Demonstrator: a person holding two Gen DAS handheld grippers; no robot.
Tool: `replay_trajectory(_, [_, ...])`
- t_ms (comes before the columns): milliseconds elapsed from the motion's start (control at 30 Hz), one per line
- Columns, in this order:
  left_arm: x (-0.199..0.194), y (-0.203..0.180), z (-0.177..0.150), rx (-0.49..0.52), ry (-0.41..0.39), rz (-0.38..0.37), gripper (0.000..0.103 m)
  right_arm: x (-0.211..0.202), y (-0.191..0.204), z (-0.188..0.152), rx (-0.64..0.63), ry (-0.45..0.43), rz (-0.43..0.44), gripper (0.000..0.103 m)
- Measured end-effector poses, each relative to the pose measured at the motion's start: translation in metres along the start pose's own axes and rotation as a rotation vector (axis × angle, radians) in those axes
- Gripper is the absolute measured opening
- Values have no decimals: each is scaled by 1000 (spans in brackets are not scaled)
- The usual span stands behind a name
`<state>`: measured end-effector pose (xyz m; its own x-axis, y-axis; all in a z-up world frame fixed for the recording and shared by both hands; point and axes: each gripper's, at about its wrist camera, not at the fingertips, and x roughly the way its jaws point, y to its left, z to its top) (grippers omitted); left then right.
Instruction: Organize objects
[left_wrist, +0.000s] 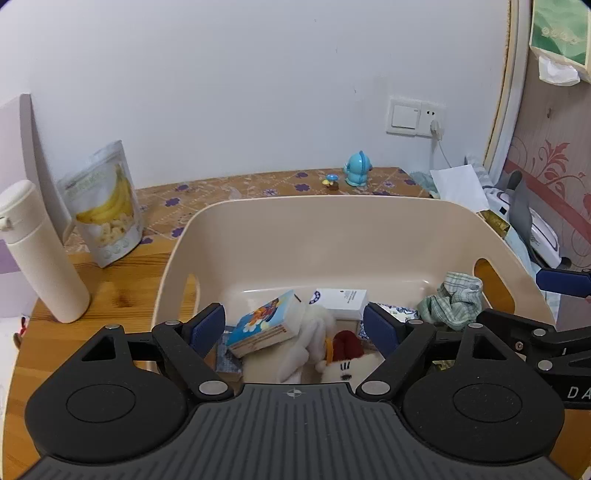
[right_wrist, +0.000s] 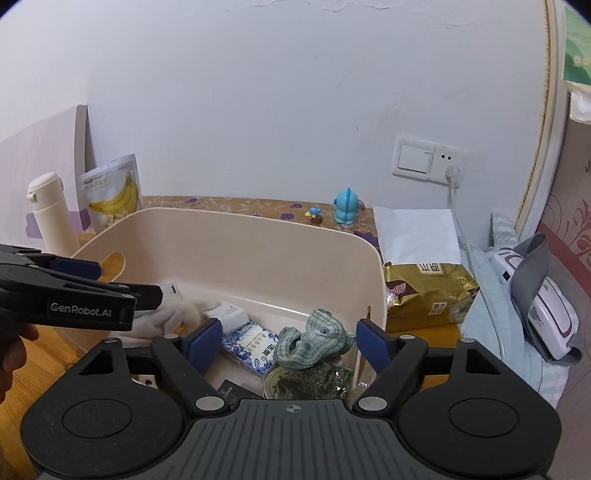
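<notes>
A beige bin (left_wrist: 332, 236) holds a green-and-white checked cloth (right_wrist: 314, 341), a blue-and-white patterned packet (right_wrist: 251, 345) and a white plush toy (left_wrist: 314, 332) with a red cap. The counter (left_wrist: 110, 273) is orange-brown wood, its far strip printed with purple flowers. Behind stand a cream bottle (left_wrist: 37, 251), a silver pouch (left_wrist: 105, 206) with yellow bananas, and a light-blue figurine (left_wrist: 356, 168).

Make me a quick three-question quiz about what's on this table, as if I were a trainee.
1. True or false: the green checked cloth lies inside the beige bin.
2. What fruit is pictured on the snack pouch? A) apple B) banana C) orange
3. Fill in: the left hand-held gripper and the right hand-held gripper are both ____ and holding nothing.

Key: 1 true; 2 B; 3 open.
</notes>
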<state>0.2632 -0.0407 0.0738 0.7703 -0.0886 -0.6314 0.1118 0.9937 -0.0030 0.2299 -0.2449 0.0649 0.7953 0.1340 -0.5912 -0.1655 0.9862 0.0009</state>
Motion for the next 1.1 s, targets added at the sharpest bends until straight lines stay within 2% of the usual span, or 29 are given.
replay_trajectory(367, [-40,0,-16,-2,-39,11,86,-27,3,-11,17,-19,-16,92])
replay_trajectory(500, [-54,-3,-25,2,-51,12,86,-39,4,-16,27,-28,-18,98])
replay_trajectory(833, [-77,-2,-45,-2,-60,14,86,-64,12,-33,28,-31,-21,103])
replay_trajectory(1100, [-94,-1,-64,0,-69,17,86,-78,17,-47,47,-32,-28,103])
